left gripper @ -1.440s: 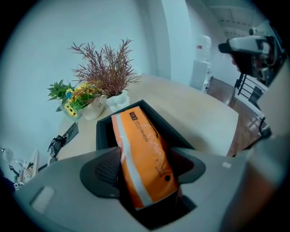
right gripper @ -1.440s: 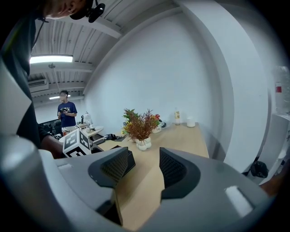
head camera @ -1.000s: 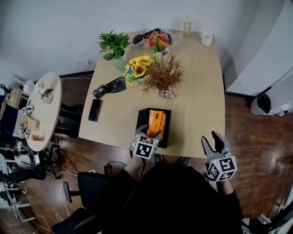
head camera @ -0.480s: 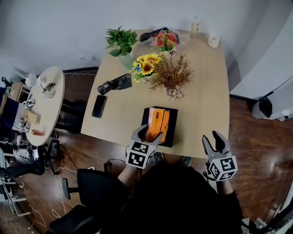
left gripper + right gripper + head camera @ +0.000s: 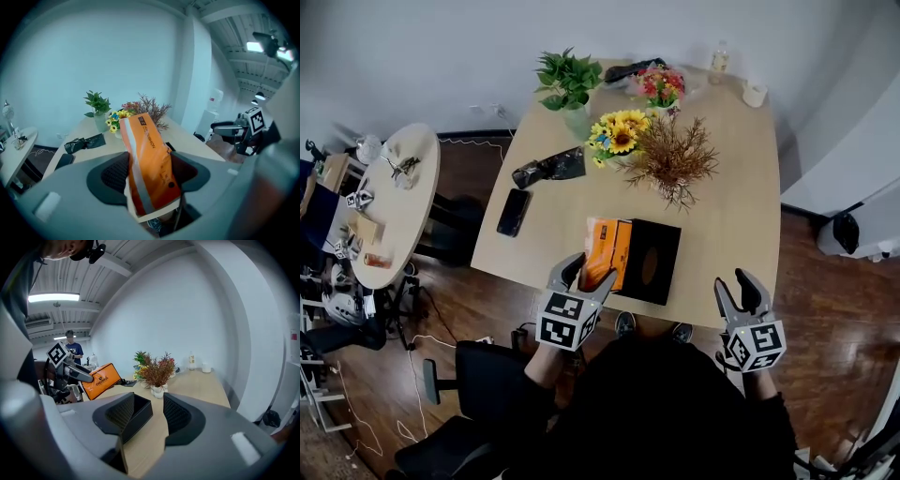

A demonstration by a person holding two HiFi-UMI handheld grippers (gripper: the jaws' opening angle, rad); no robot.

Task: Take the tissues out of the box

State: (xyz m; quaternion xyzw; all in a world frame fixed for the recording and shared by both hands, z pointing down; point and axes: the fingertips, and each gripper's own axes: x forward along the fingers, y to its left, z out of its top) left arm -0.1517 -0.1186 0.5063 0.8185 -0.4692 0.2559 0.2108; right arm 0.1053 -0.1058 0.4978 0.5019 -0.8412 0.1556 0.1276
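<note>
Nearest the person, the left tongs (image 5: 150, 174) are clamped on the orange tissue pack (image 5: 146, 159), both pads pressing its lower half, and the pack sticks up tilted between them. Over on the right, the right tongs (image 5: 738, 285) hang off the near edge of the bench (image 5: 722, 225), jaws partly spread and nothing in them. In the right gripper view the pack is up in the air, clear of the black box (image 5: 652, 261). From the head view it sits just beside the box's left end. The box rests on the bench near the front edge, an oval opening showing on its upper face. Further back lie a dark phone (image 5: 515, 213) and a black bag (image 5: 549, 169). Then come sunflowers (image 5: 619, 131) and a dried bouquet (image 5: 675, 161). At the far end stand a green plant (image 5: 567, 82), pink flowers (image 5: 661, 84) and a bottle (image 5: 719, 58).
</note>
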